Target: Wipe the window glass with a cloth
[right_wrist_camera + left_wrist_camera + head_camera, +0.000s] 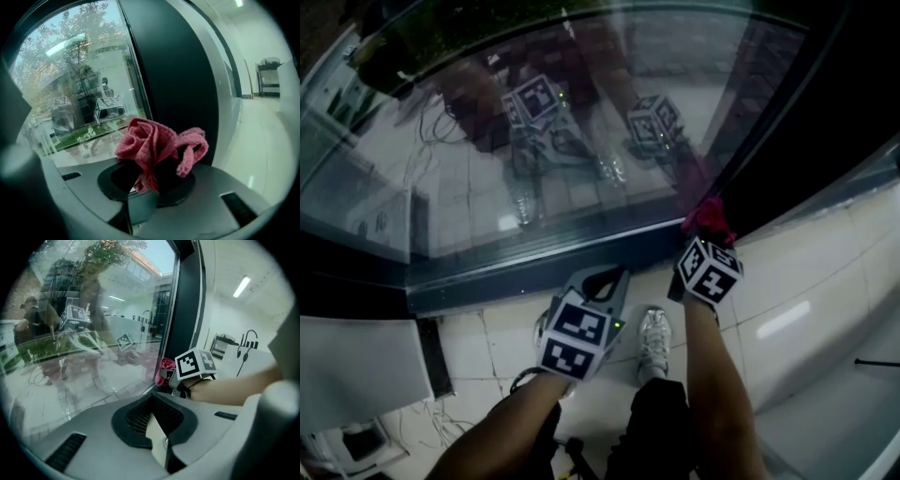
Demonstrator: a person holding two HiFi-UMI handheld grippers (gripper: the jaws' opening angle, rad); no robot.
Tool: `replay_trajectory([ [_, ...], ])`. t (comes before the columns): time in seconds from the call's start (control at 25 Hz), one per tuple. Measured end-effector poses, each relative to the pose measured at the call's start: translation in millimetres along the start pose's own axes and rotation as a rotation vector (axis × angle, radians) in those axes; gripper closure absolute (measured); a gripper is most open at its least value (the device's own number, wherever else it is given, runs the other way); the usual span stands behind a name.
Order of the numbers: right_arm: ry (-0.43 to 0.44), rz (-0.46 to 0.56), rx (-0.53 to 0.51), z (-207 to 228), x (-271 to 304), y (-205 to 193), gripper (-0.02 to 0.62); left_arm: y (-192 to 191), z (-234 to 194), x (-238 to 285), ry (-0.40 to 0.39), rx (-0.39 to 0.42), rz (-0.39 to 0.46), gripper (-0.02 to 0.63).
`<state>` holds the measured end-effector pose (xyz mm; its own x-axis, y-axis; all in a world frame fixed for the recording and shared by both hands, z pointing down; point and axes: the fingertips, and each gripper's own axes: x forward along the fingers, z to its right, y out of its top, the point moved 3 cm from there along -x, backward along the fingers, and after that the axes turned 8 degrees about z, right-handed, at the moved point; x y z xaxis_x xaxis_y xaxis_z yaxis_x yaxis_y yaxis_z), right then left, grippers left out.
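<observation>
Two forearms reach down from the camera, each carrying one gripper; beyond them one wide pane of window glass mirrors both marker cubes as two reflections; one dark frame runs beneath it. Left gripper is over the floor tiles beside the frame, jaws closed together, nothing between them. Right gripper has its jaws clamped on one bunched pink cloth at the pane's lower right corner; contact with the glass is unclear.
</observation>
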<state>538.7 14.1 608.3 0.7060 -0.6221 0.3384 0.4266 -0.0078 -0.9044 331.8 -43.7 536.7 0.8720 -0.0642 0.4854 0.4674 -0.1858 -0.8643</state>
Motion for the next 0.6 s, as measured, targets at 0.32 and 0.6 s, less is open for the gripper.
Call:
replay_trajectory([
  [0.32,-0.054,-0.095,0.116,11.4,17.4,-34.5,0.508,-4.3,0.8,-3.1,0.013,0.010,-0.015,0.598],
  [0.6,-0.041,-0.177,0.327,7.6,22.9,-51.8,0.508,-2.1,0.2,-1.7,0.008,-0.009,-0.008,0.598],
])
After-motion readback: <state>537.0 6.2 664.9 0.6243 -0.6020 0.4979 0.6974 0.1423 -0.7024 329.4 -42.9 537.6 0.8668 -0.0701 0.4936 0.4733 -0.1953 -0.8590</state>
